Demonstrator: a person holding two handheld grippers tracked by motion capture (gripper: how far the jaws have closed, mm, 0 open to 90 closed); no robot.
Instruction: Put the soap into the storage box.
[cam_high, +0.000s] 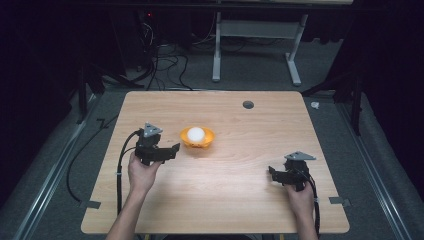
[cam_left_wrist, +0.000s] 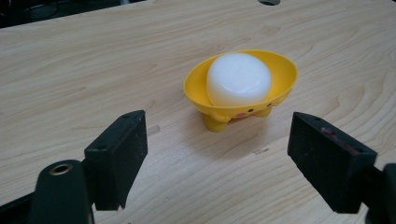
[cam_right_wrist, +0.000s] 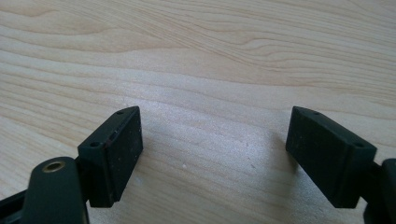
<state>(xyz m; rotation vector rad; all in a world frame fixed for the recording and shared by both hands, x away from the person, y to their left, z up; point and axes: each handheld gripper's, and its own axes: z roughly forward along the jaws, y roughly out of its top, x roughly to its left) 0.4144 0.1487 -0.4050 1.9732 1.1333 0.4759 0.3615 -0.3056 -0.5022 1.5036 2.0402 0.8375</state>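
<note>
A: Left gripper (cam_high: 172, 150) — sitting spread wide, nothing between the jaws. Confirming in the left gripper view (cam_left_wrist: 217, 154): both black pads apart, bare wood showing through the gap.

B: Pointing where?

A: Aiming toward the yellow bowl (cam_left_wrist: 285, 70), just ahead of the jaws, not touching. Hovering near the table's middle-left in the high view, gripped by the left hand (cam_high: 142, 172).

B: Bowl contents?

A: Holding a white rounded ball (cam_left_wrist: 238, 79), resting inside, filling most of the hollow. Standing upright on small stubby feet, tiny pink marks along the lower side. Also showing in the high view: bowl (cam_high: 210, 140), ball (cam_high: 195, 134), sitting left of table centre.

B: Right gripper?

A: Right gripper (cam_high: 274, 172) — gaping too, holding nothing. Looking down at plain wood in the right gripper view (cam_right_wrist: 215, 154), jaws well apart. Parked near the right edge, well apart from the bowl, held by the right hand (cam_high: 300, 197).

B: Anything else worth tagging?

A: Wooden table (cam_high: 240, 200), light grain, with a round dark hole (cam_high: 248, 105) toward the far edge. Grey triangular plates riding on top of both grippers. Black cables trailing back along both forearms. Beyond the table: grey carpet, tangled cables, white desk legs (cam_high: 216, 50) in the dark background.
</note>
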